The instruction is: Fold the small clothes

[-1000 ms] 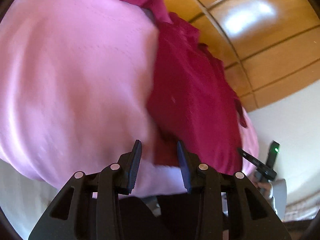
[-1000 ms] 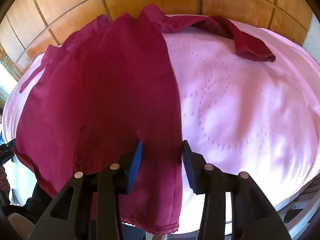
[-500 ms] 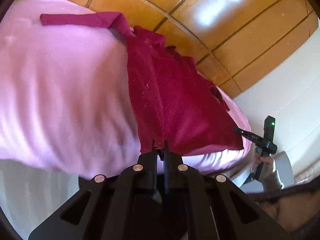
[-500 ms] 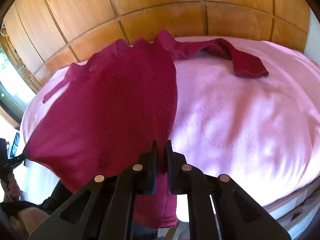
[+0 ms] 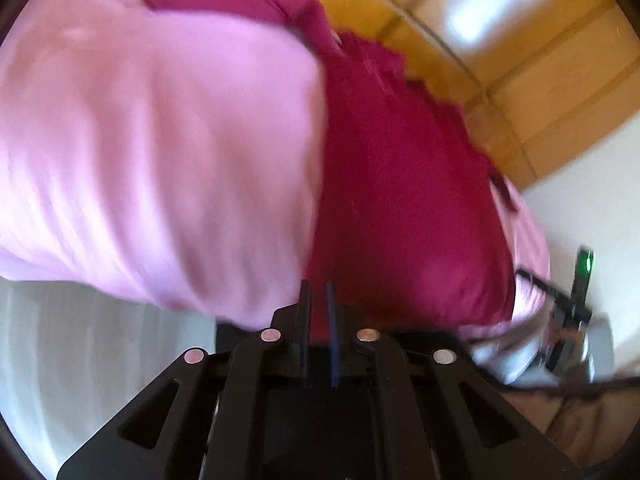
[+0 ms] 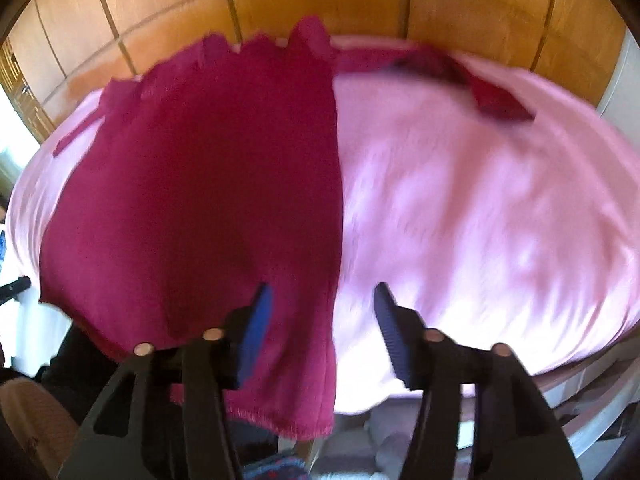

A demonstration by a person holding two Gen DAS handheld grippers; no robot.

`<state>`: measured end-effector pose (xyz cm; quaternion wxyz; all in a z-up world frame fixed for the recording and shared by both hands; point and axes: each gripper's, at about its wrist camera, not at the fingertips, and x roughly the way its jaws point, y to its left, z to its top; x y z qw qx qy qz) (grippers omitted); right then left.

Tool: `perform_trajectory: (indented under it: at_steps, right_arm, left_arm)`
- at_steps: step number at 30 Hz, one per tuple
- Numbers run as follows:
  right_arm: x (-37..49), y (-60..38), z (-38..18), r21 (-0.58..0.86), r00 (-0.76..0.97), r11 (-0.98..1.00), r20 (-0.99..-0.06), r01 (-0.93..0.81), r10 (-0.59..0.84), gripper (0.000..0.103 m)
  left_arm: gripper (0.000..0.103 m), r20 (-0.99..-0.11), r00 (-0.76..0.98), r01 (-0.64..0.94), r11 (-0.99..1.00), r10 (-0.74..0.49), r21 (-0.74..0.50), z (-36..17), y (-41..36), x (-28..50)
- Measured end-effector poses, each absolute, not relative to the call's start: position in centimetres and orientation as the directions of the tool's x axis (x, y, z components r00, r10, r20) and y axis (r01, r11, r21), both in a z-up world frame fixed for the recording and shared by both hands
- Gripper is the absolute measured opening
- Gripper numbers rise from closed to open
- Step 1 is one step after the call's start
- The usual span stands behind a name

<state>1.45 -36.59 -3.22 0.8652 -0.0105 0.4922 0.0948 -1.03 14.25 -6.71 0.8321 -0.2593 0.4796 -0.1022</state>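
Note:
A dark red garment [image 6: 208, 184] lies spread on a pink bedspread [image 6: 472, 208], one sleeve [image 6: 496, 96] stretched to the far right. Its near hem hangs over the bed's front edge. My right gripper [image 6: 322, 320] is open, its jaws on either side of the garment's right edge near the hem. In the left wrist view the garment [image 5: 400, 200] runs along the right of the pink bedspread [image 5: 160, 160]. My left gripper [image 5: 318, 300] has its jaws nearly together on the garment's near hem. Both views are blurred.
Wooden wall panels [image 6: 320, 4] stand behind the bed. The other gripper with a green light [image 5: 576, 296] shows at the right of the left wrist view. White bed base [image 5: 80, 360] lies below the bedspread at left.
My right gripper was shut on the garment's edge half a second ago and now stands open. My left gripper stays shut on the hem. Both cameras moved, with blur.

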Motion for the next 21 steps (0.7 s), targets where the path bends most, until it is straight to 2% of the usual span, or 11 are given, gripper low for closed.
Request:
perform_trajectory:
  at_steps: [1,3,8,15,21]
  right_arm:
    - [1.6,-36.1,-2.9,0.073,0.514,0.981,-0.843,-0.178,0.156,0.057]
    - [2.8,-34.6,-2.1,0.073,0.554,0.978,-0.815,-0.194,0.171,0.066]
    - [5.9,-29.0,-1.6,0.098,0.595,0.958,-0.765,-0.270,0.246,0.075]
    - [10.1,-20.5,-2.6,0.061,0.621,0.919,-0.720,-0.389,0.310,0.080]
    - [13.0,-18.8,-5.7,0.002,0.623,0.934,-0.745,-0.356,0.239,0.080]
  left_arm:
    - [0.039,-0.744,0.551,-0.129,0.843,-0.378,-0.523,-6.5,15.6,-0.7]
    - [0.053,-0.744,0.604,-0.236,0.828,-0.286,-0.509,-6.3,17.8,1.0]
    - [0.053,-0.777,0.622,-0.424,0.795,-0.093,-0.435,-6.0,21.4,5.1]
    - [0.053,-0.755,0.656,-0.554,0.696,0.026,-0.457,-5.1,26.9,10.4]
    - [0.053,-0.762,0.647,-0.581,0.672,0.038,-0.460,-5.6,30.6,17.2]
